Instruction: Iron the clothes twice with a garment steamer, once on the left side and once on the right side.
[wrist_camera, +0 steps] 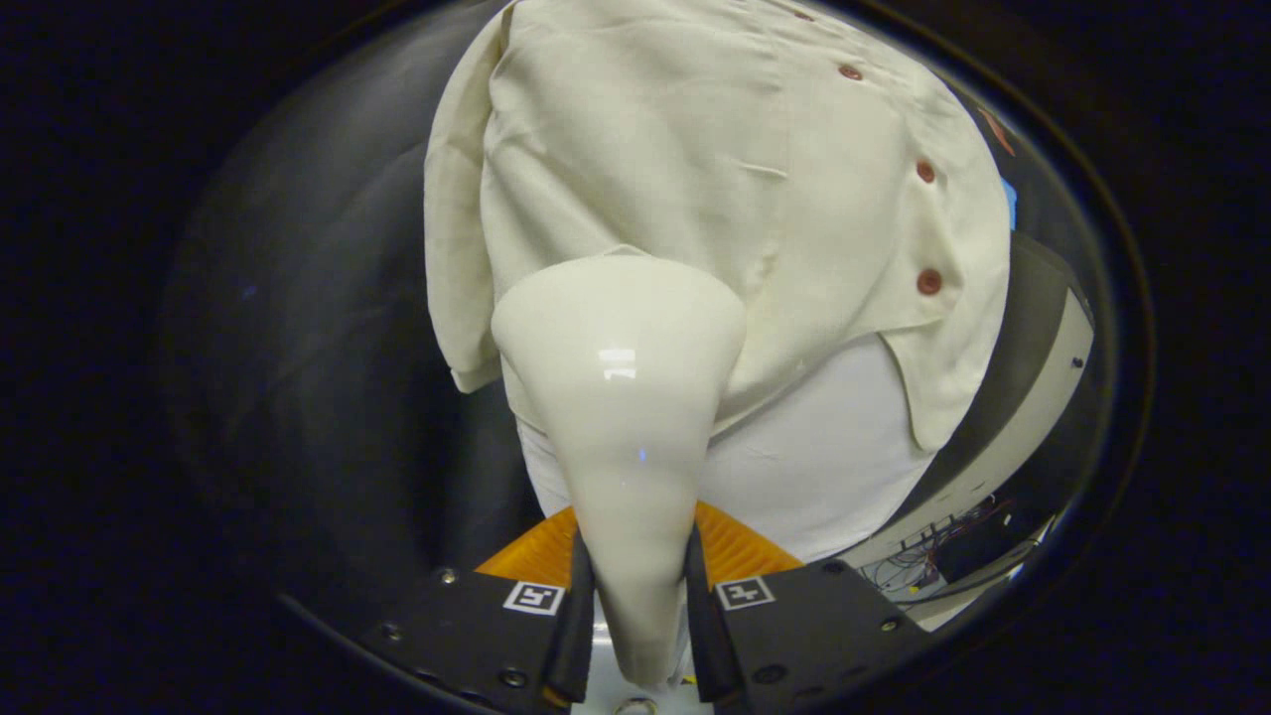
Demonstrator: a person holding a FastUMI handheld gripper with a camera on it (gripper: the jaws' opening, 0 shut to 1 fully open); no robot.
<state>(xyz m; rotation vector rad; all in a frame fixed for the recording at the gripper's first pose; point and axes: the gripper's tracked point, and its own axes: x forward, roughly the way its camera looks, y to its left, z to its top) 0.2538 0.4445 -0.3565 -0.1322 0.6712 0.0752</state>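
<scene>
Item: garment steamer (626,397), handle clamped between my fingers (635,636); head at twelve o'clock against cream shirt (695,169), left panel. Step: left pass. Next: steady stroke along fabric.

Shiny cream-white steamer (621,397) squeezed between the gripper (635,621) fingers. Beyond it, cream shirt (695,169) with dark red buttons (928,282). Plain white cloth (804,477) under the shirt. Small black-and-white square patterns (534,598) beside the fingers.

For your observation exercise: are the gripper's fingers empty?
No: the gripper is shut on the garment steamer, whose head meets the shirt.
</scene>
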